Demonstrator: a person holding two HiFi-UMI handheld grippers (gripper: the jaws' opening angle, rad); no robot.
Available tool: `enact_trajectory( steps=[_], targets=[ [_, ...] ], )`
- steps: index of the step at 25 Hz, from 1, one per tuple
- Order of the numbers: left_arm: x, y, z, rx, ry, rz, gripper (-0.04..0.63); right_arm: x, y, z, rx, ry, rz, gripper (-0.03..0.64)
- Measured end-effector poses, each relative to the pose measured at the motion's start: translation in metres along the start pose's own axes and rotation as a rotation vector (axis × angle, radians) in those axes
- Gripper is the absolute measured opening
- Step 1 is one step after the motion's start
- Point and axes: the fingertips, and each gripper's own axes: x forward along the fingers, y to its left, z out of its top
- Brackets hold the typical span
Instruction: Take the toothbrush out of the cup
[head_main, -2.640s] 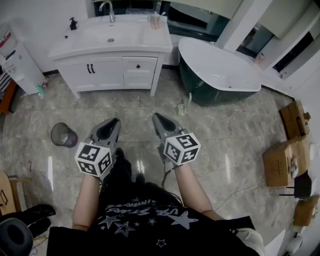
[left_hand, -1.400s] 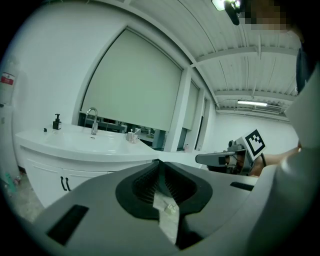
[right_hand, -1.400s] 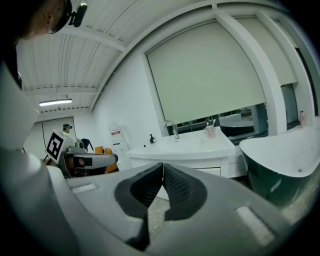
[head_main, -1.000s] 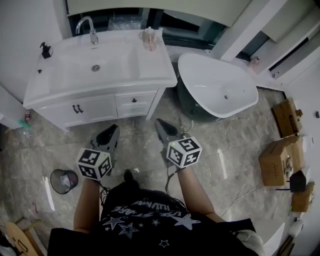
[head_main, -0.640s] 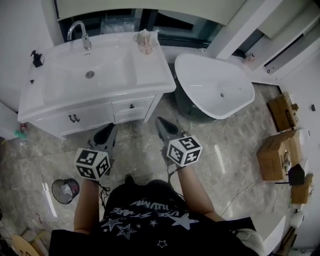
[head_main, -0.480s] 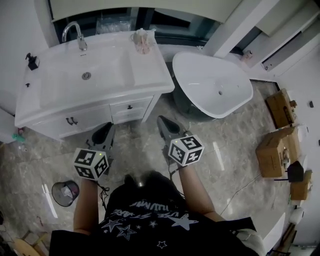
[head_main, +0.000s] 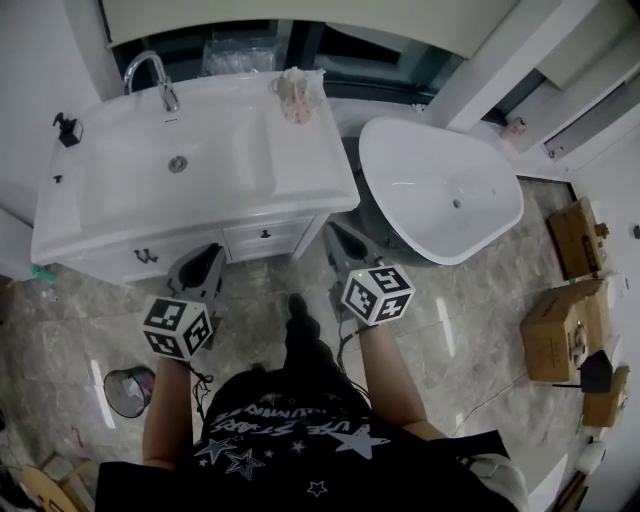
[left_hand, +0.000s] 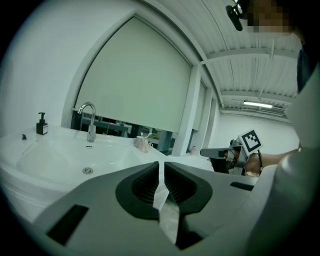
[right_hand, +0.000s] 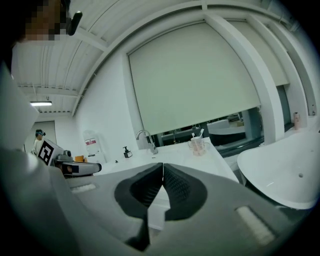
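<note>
Marble-patterned floor tiles (head_main: 60, 320) surround a white vanity (head_main: 300, 175) with a moulded basin, a chrome faucet (head_main: 150, 75) at its back edge and a dark soap dispenser (head_main: 68, 130) at its left edge. The cup (head_main: 295, 97) stands at the back right corner of the vanity top, near the edge that faces the white bathtub (head_main: 400, 135). In the head view its contents are too small to resolve. The right gripper view shows the clear cup (right_hand: 198, 145) with a toothbrush (right_hand: 201, 132) standing upright in it beside a second thin handle; the two cannot be told apart further. The left gripper (head_main: 208, 252) is held in front of the vanity doors, its tip overlapping the cabinet front in the head view. Its jaws are drawn together with nothing between them, and only a thin sliver of light shows along the pads. The right gripper (head_main: 334, 230) is held off the vanity's front right corner, between vanity and bathtub, jaws closed tip to tip and empty. Both grippers are well apart from the cup. Each gripper body fills the lower half of its own view and hides the vanity front. A waste bin (head_main: 125, 392) stands on the floor beside the person's left forearm, and cardboard boxes (head_main: 560, 320) line the right edge of the head view, the lowest cut off by the frame.
</note>
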Motion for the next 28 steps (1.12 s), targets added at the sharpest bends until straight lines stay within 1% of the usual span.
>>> enact_trajectory(
  steps=[5, 11, 19, 28],
  targets=[
    [0.044, 0.017, 0.017, -0.004, 0.006, 0.066, 0.038, 0.05, -0.038, 0.018, 0.006, 0.006, 0.06, 0.002],
    [0.1, 0.024, 0.039, -0.009, 0.007, 0.104, 0.038, 0.092, -0.082, 0.04, 0.006, 0.031, 0.111, 0.002],
    [0.16, 0.025, 0.054, -0.01, 0.016, 0.137, 0.038, 0.124, -0.136, 0.058, 0.011, 0.046, 0.152, 0.002],
    [0.208, 0.034, 0.076, 0.005, 0.002, 0.216, 0.038, 0.154, -0.186, 0.07, 0.034, 0.052, 0.199, 0.002]
  ],
)
